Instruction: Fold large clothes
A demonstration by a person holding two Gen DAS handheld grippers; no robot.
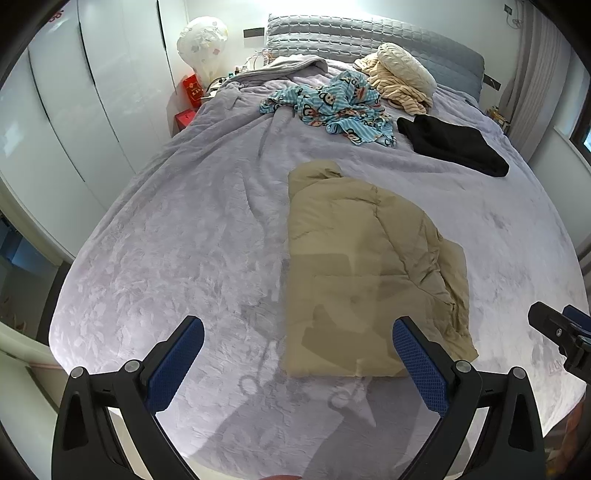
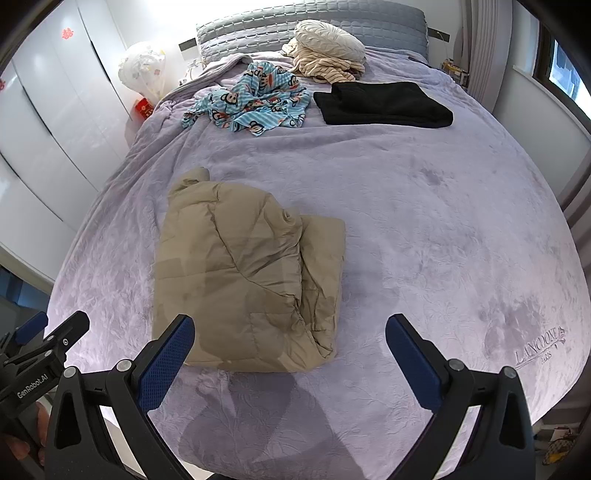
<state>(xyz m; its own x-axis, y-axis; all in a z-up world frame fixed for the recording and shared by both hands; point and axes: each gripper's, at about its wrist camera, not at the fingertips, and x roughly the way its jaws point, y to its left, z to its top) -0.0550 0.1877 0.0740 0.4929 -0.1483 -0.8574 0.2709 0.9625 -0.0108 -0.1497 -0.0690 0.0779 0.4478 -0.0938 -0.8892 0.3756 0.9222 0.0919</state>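
Nearest to the cameras, left hand-held gripper: fingers spread wide, nothing between them; it hangs above the near edge of the bed and touches nothing.
Right hand-held gripper: also spread wide and empty, above the bed, just beside the left one.
Blue pads: bare, no cloth on them.
Bed cover: lilac, plush, with the shadows of both grippers on its near part.
Tan padded jacket: folded into a rough rectangle, lying flat on the near half of the bed, in front of both grippers and apart from them.
Black garment: folded, farther back on the right side.
Blue cartoon-print cloth: crumpled, left of the black garment.
Cream striped cloth: in a heap near the headboard, a round cream cushion resting on it.
Grey quilted headboard: farthest.
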